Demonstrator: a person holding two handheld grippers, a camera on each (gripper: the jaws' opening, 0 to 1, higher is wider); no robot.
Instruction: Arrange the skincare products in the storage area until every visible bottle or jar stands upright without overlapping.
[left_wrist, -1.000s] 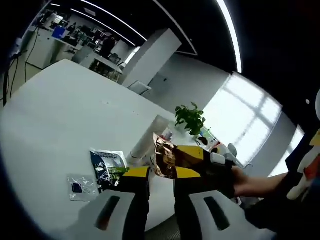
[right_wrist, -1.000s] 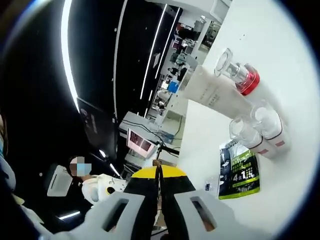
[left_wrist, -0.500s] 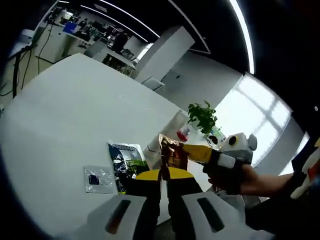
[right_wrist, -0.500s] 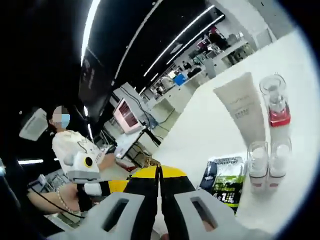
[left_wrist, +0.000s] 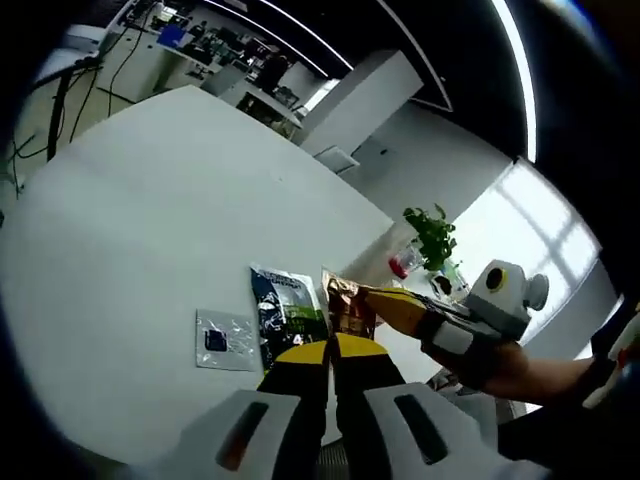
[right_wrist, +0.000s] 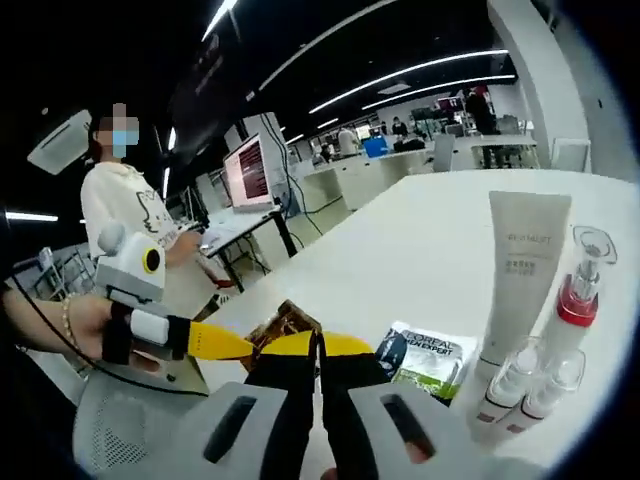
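A crinkled brown-gold sachet (left_wrist: 346, 304) (right_wrist: 284, 322) hangs between both grippers above the white table (left_wrist: 150, 200). My left gripper (left_wrist: 330, 352) is shut on its lower edge. My right gripper (right_wrist: 320, 346) is shut on its other edge, and it reaches into the left gripper view from the right (left_wrist: 400, 306). A green-black sachet (left_wrist: 288, 305) (right_wrist: 425, 356) lies flat on the table. Beside it, in the right gripper view, stand a white tube (right_wrist: 520, 268), a red-collared pump bottle (right_wrist: 574, 300) and two small clear-capped bottles (right_wrist: 508, 386).
A small clear sachet (left_wrist: 222, 340) lies left of the green one. A potted plant (left_wrist: 432, 230) stands at the table's far side. A person in a white top (right_wrist: 115, 220) stands behind the left gripper (right_wrist: 150, 325), near a desk with a monitor (right_wrist: 248, 170).
My left gripper, open around the brown sachet a second ago, has shut on it. Both views have rolled and shifted with the hands. The table items have stayed put.
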